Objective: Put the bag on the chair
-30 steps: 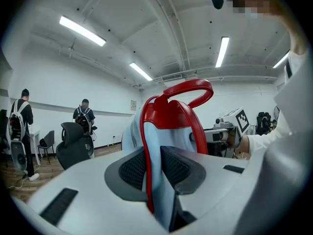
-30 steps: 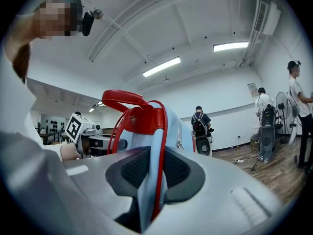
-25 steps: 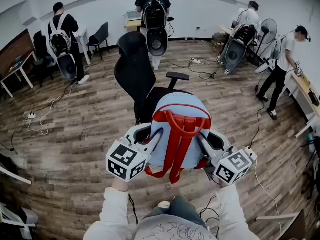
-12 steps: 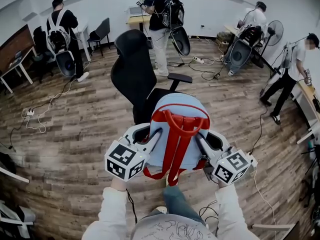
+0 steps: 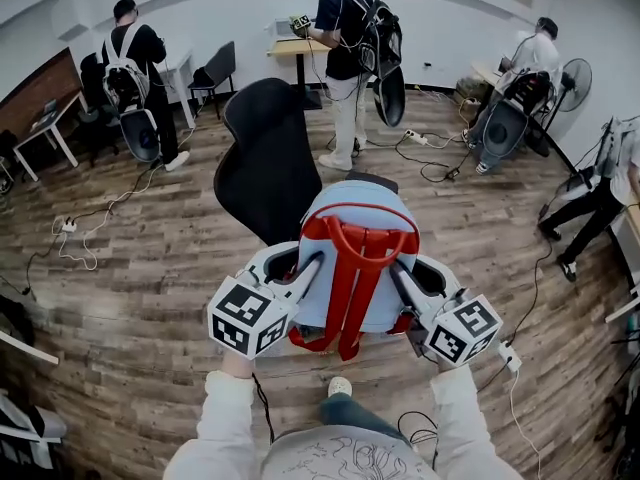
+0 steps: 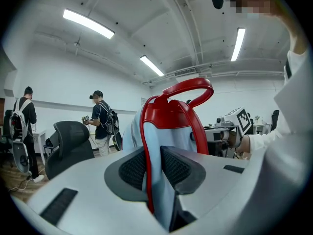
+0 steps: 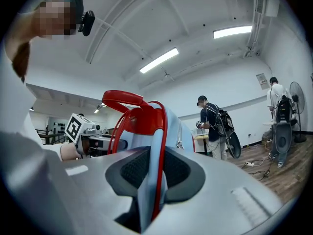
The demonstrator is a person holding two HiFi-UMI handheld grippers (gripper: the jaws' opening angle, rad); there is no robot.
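Note:
A light blue backpack (image 5: 355, 223) with red straps and a red top handle hangs upright between my two grippers, in front of a black office chair (image 5: 265, 163). In the head view the bag hides most of the chair's seat, and the backrest stands up to the left behind it. My left gripper (image 5: 308, 268) is shut on the bag's left edge; in the left gripper view its pads pinch the blue fabric and red trim (image 6: 149, 180). My right gripper (image 5: 400, 273) is shut on the bag's right edge, with fabric (image 7: 146, 190) between its pads.
A person (image 5: 350, 58) with a pack stands just behind the chair by a small desk. Another person (image 5: 135, 78) stands at the back left, more at the right near a fan (image 5: 575, 83). Cables and a power strip (image 5: 510, 358) lie on the wood floor.
The bag and both grippers have come closer to the chair, which now sits more behind the bag. The person at the back has walked to the right. Both grips are unchanged.

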